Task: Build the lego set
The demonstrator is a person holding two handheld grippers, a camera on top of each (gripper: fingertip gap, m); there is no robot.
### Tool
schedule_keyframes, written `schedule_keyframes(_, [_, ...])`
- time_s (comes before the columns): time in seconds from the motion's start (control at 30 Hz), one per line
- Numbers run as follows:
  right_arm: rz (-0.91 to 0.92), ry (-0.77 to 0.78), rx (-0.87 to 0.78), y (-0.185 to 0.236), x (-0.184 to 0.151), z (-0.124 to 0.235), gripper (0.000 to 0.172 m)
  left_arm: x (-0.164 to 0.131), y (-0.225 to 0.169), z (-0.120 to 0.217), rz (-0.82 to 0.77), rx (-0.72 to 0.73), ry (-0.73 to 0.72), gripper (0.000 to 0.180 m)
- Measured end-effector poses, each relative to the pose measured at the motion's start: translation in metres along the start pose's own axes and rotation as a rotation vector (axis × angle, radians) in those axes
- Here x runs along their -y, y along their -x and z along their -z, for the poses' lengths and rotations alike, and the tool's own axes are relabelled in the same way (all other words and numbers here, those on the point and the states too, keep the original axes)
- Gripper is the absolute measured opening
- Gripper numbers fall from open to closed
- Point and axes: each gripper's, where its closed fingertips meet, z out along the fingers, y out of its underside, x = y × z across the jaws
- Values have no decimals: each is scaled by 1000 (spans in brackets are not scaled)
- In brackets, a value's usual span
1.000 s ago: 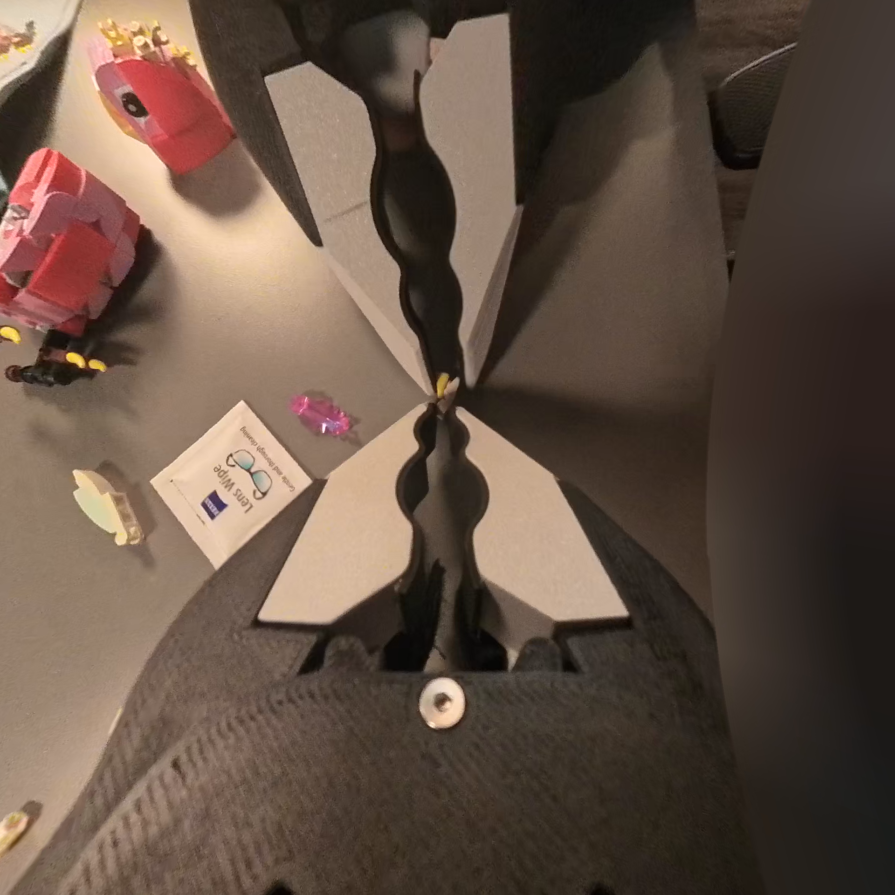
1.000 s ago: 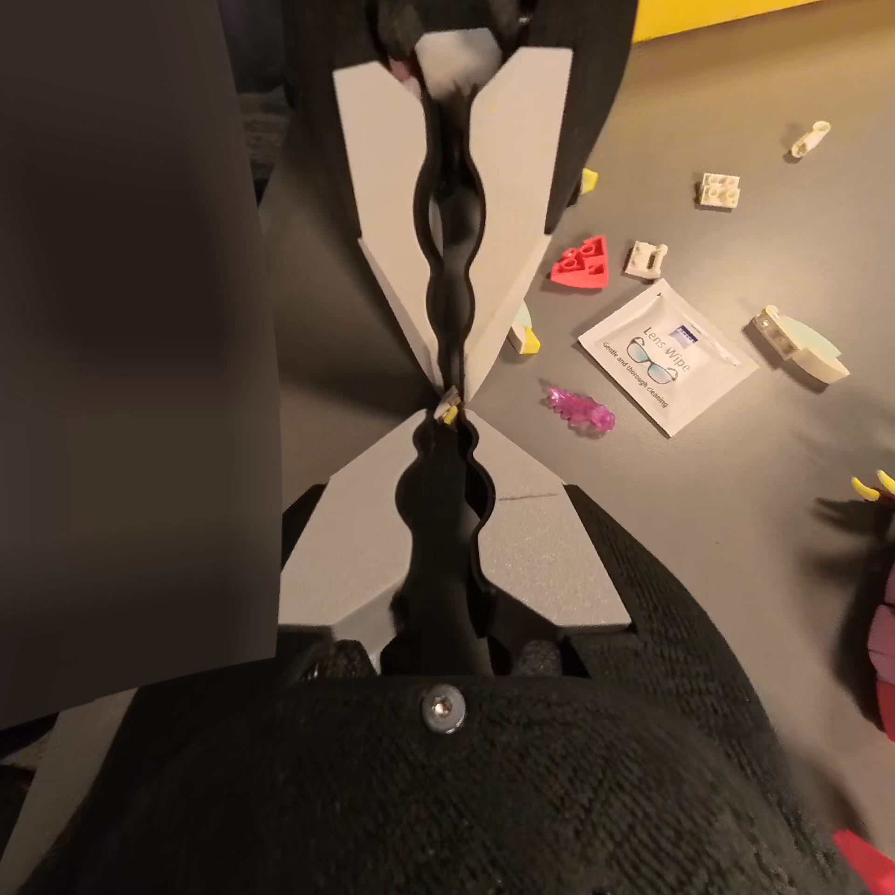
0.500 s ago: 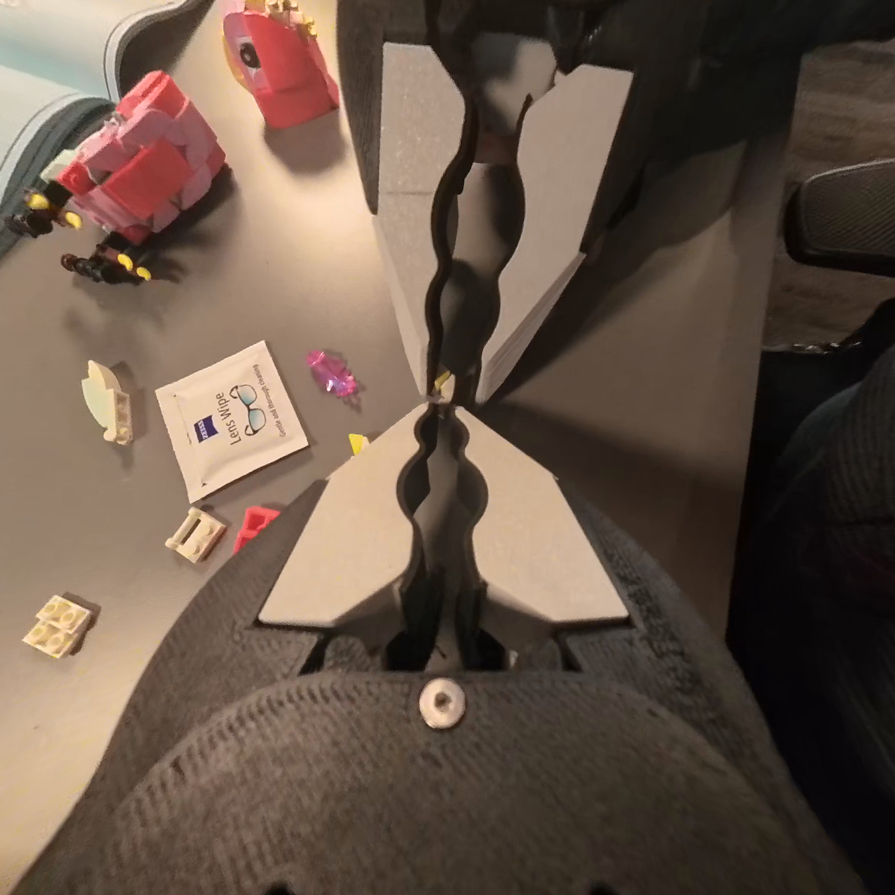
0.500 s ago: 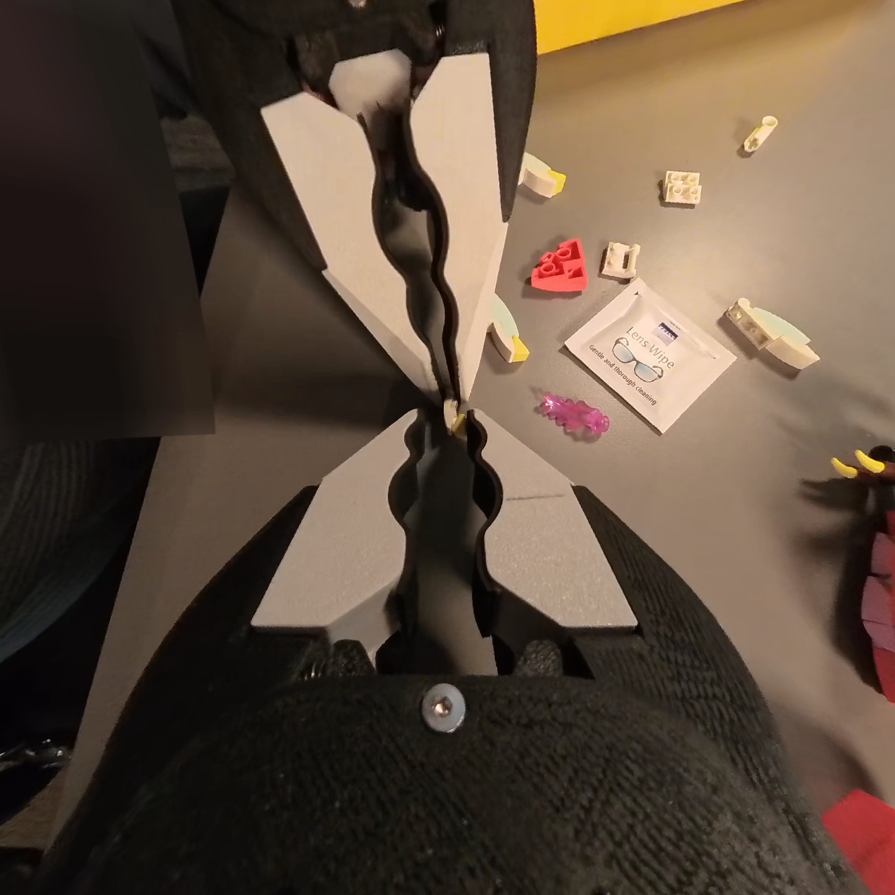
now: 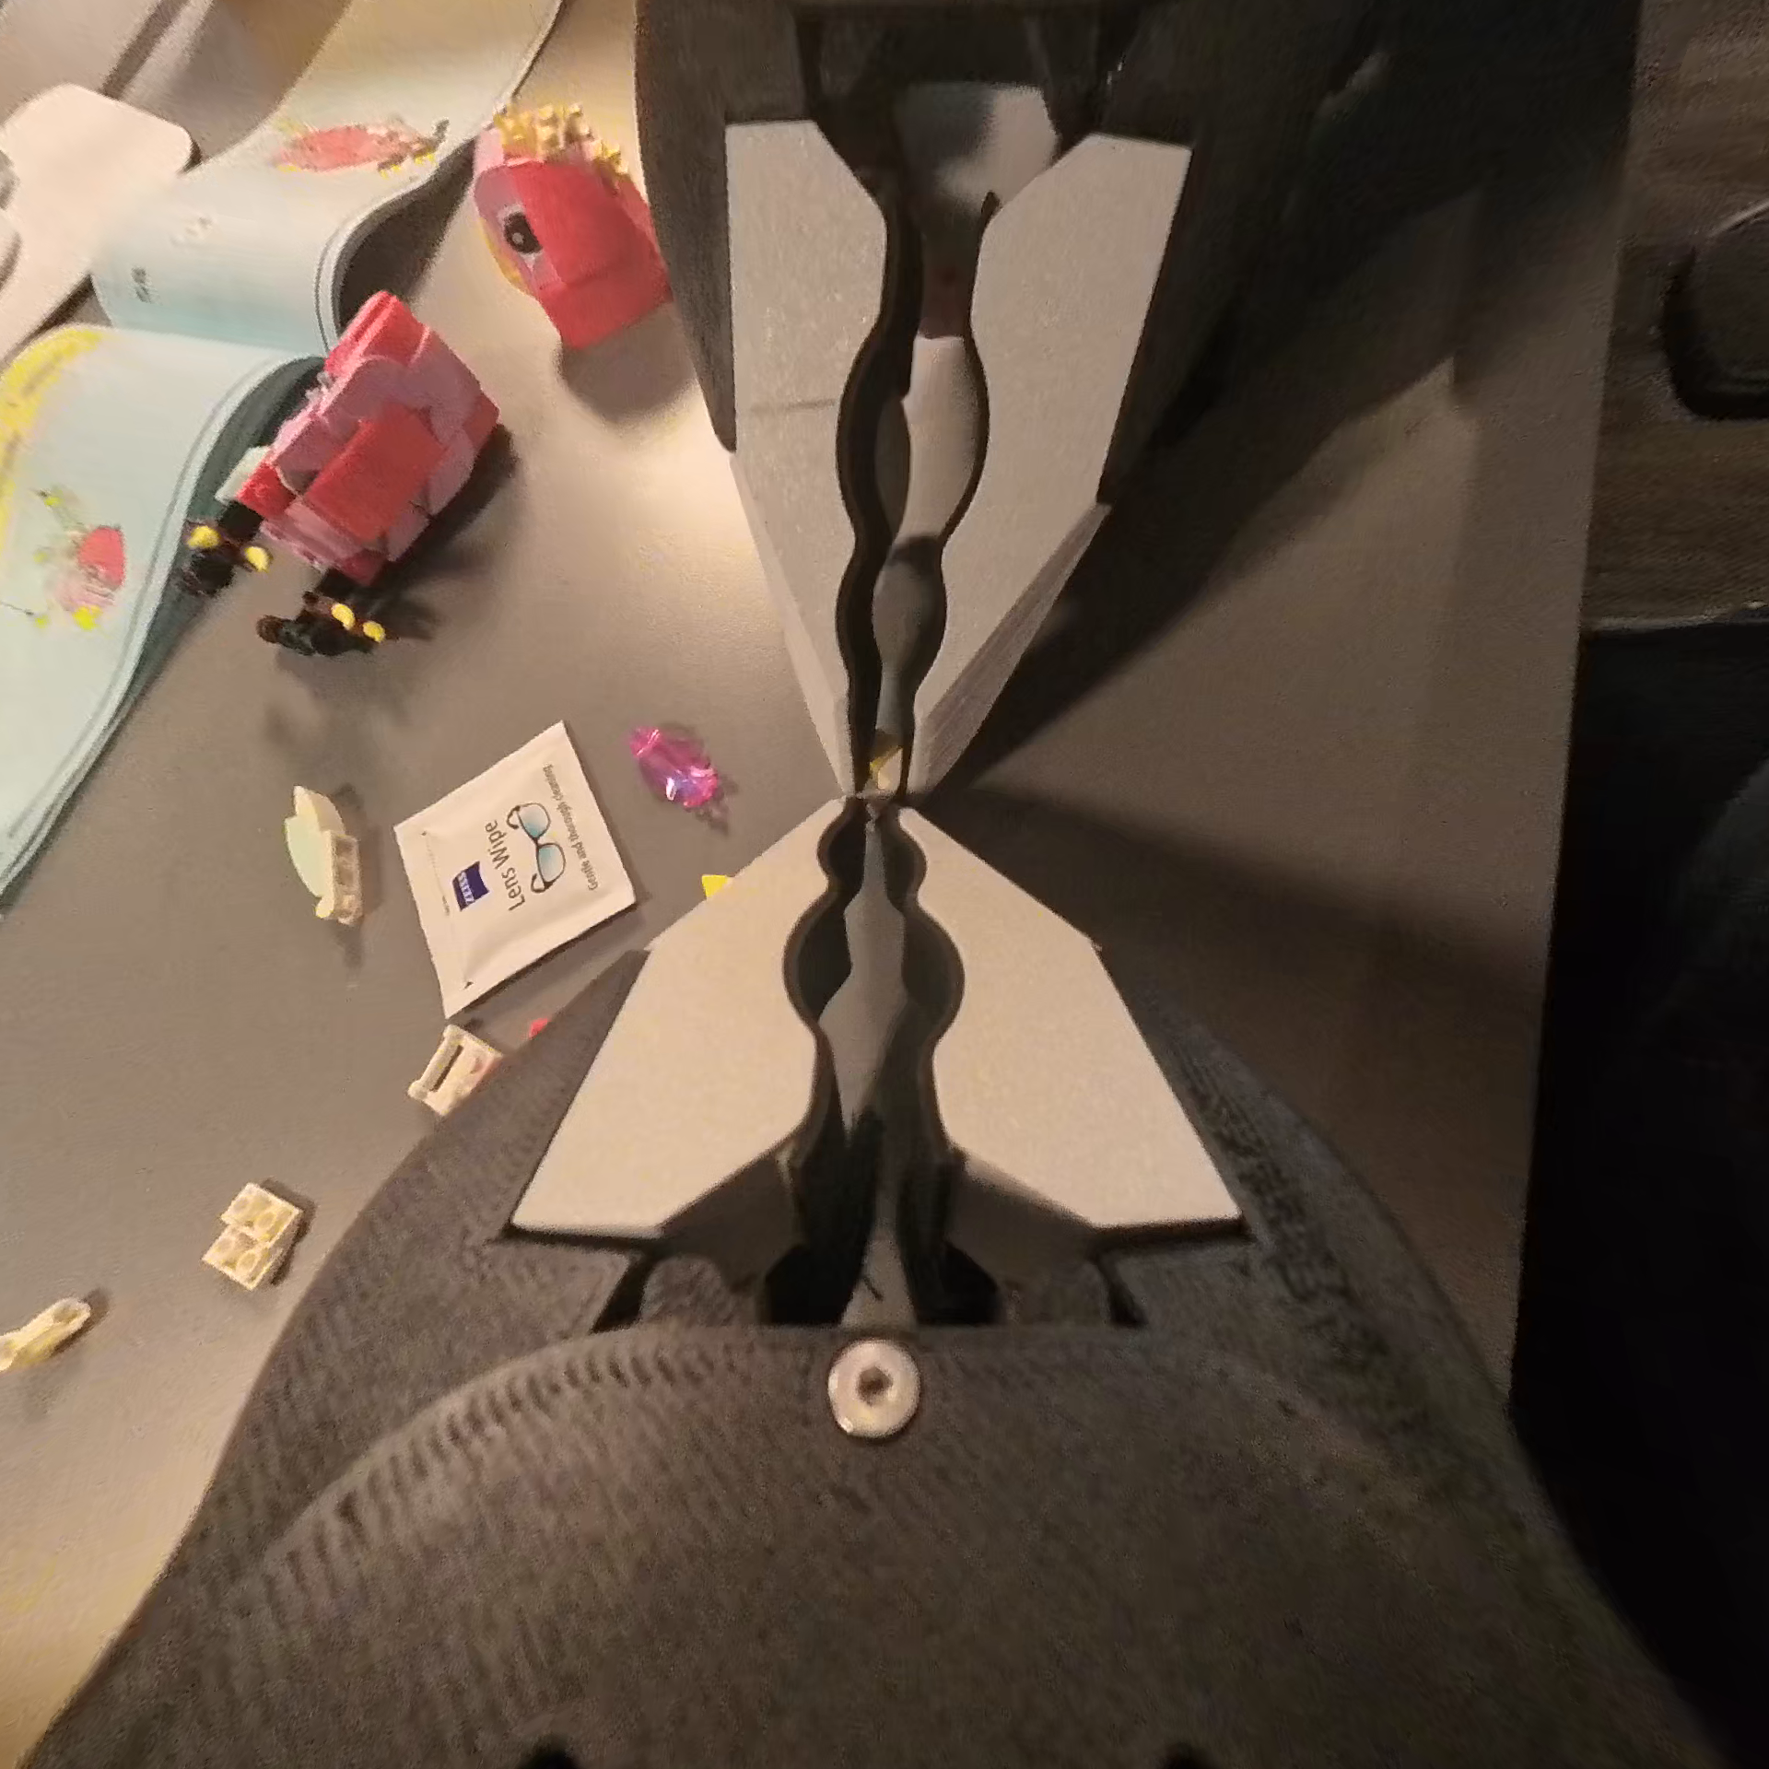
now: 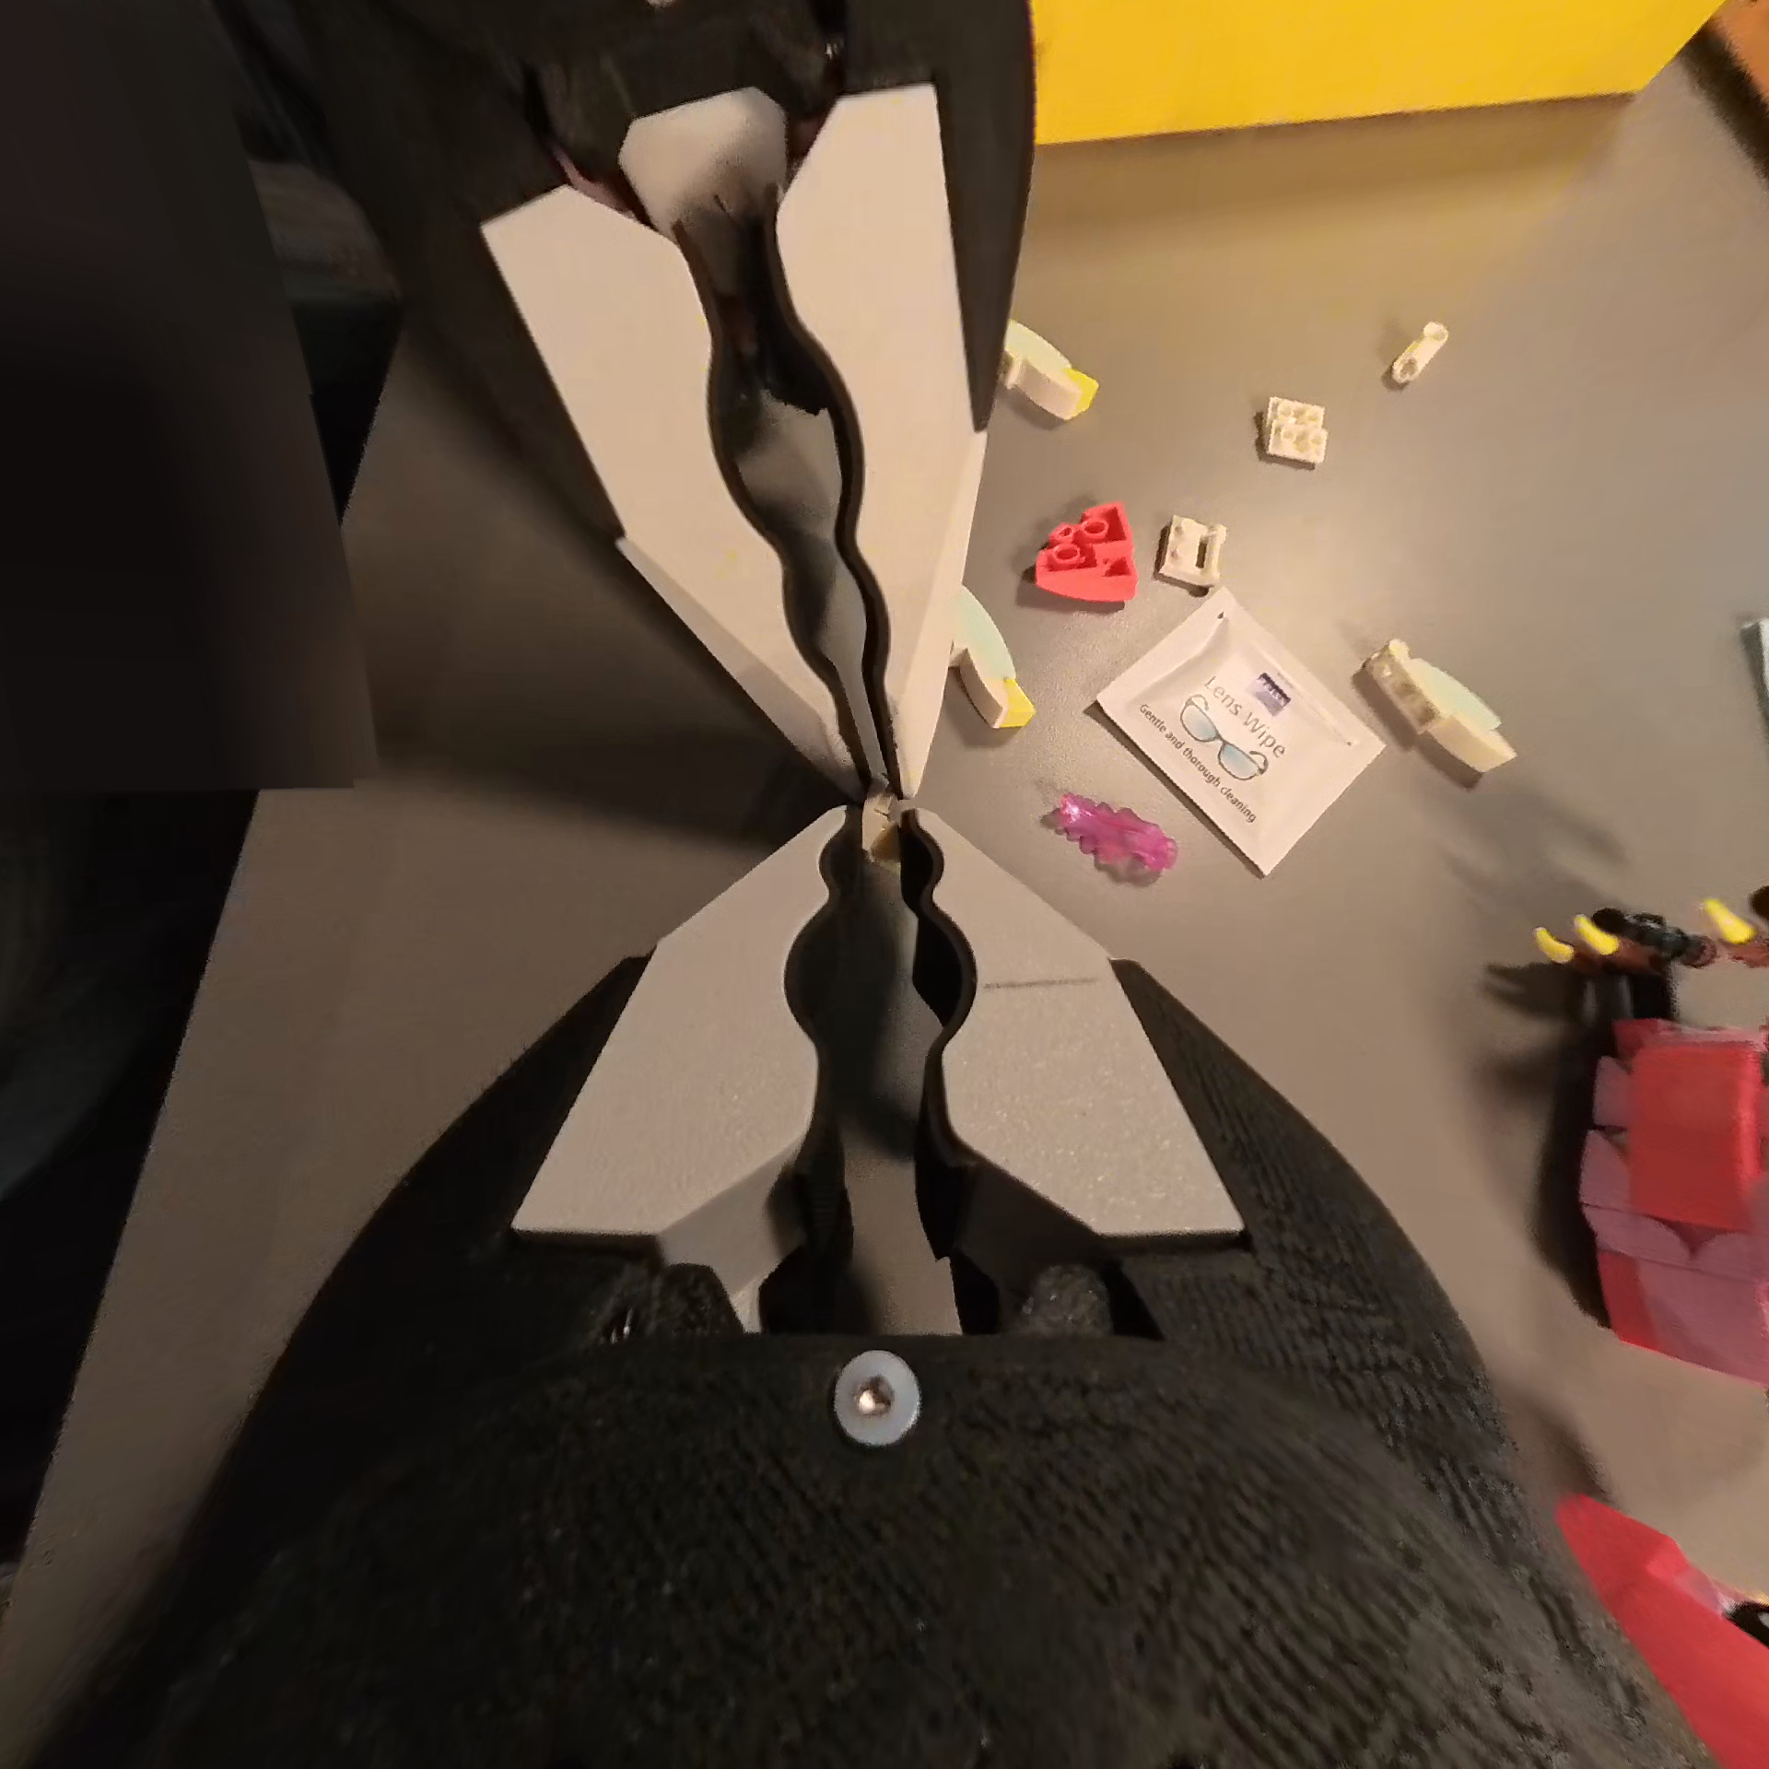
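Note:
My two grippers meet tip to tip above the grey table (image 5: pixel 1197 862). A small cream and yellow brick piece (image 6: pixel 881 831) sits between the fingertips of my right gripper (image 6: pixel 879 833), which is shut on it. My left gripper (image 5: pixel 866 812) is shut too and pinches the piece's thin far end. In the right wrist view the left gripper (image 6: pixel 873 777) reaches in from the top. In the left wrist view the piece (image 5: pixel 885 761) shows inside the tips of the right gripper (image 5: pixel 883 766).
On the table lie a white sachet (image 5: pixel 517 866), a clear pink piece (image 5: pixel 675 764), a red and pink brick model (image 5: pixel 373 469), a second pink model (image 5: pixel 570 249), an open booklet (image 5: pixel 86 536), a red wedge brick (image 6: pixel 1086 555) and several cream bricks. A yellow box (image 6: pixel 1340 57) stands behind. The grippers are tip to tip, or close to it. Both grippers' tips are roughly 8 cm from the white sachet (image 5: pixel 517 866). It turns up in the right wrist view (image 6: pixel 1229 715) as well.
The right gripper opened around the piece while the left kept hold of it, then shut on it again. Both grippers drifted and turned a little over the table.

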Motion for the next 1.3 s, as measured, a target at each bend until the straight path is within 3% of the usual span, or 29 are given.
schedule_keyframes(0.3, [62, -54, -90, -6, 11, 4, 5, 6, 7, 8, -54, 125, -59, 2])
schedule_keyframes(0.63, [98, -92, -100, -8, 15, 4, 6, 7, 11, 10, -79, 164, -66, 2])
schedule_keyframes(0.83, [141, -114, -162, -13, 19, 7, 22, 7, 13, 10, -71, 177, -65, 2])
schedule_keyframes(0.93, [181, -88, -188, -16, 16, 7, 19, 7, 15, 11, -68, 188, -72, 2])
schedule_keyframes(1.0, [207, -79, -203, -16, 15, 6, 8, 8, 17, 12, -59, 194, -82, 2])
schedule_keyframes(1.3, [397, -2, -238, -10, 11, 5, 5, 8, 12, 12, -81, 176, -79, 2])
